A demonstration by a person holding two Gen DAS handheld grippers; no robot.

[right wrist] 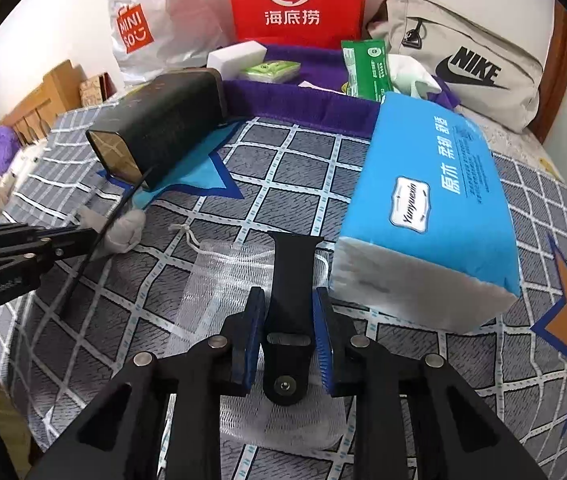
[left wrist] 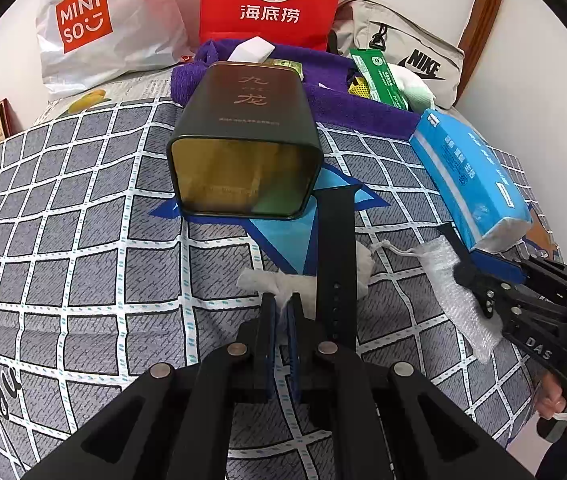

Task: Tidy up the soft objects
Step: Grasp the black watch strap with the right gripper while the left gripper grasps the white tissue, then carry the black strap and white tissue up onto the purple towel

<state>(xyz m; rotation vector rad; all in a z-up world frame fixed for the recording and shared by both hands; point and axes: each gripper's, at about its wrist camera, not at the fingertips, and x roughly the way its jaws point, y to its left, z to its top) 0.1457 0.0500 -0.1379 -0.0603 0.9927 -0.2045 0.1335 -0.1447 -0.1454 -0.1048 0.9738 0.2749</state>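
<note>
A dark tin box (left wrist: 245,140) lies on its side on the bed, its open mouth toward me; it also shows in the right wrist view (right wrist: 159,120). My left gripper (left wrist: 281,306) is shut on a white crumpled cloth (left wrist: 267,280), which lies on the bed. A black watch strap (left wrist: 337,260) rises just right of its fingers. My right gripper (right wrist: 289,304) holds a second black strap piece (right wrist: 291,280) between its blue pads, over a white mesh pouch (right wrist: 223,280). A blue tissue pack (right wrist: 435,200) lies to the right.
A purple towel (left wrist: 335,100) at the back carries a white block (right wrist: 237,56), green packets (right wrist: 365,68) and a white cloth. Behind stand a Miniso bag (left wrist: 95,24), a red Haidilao bag (left wrist: 271,0) and a grey Nike bag (right wrist: 467,60). The bed's edge is at left.
</note>
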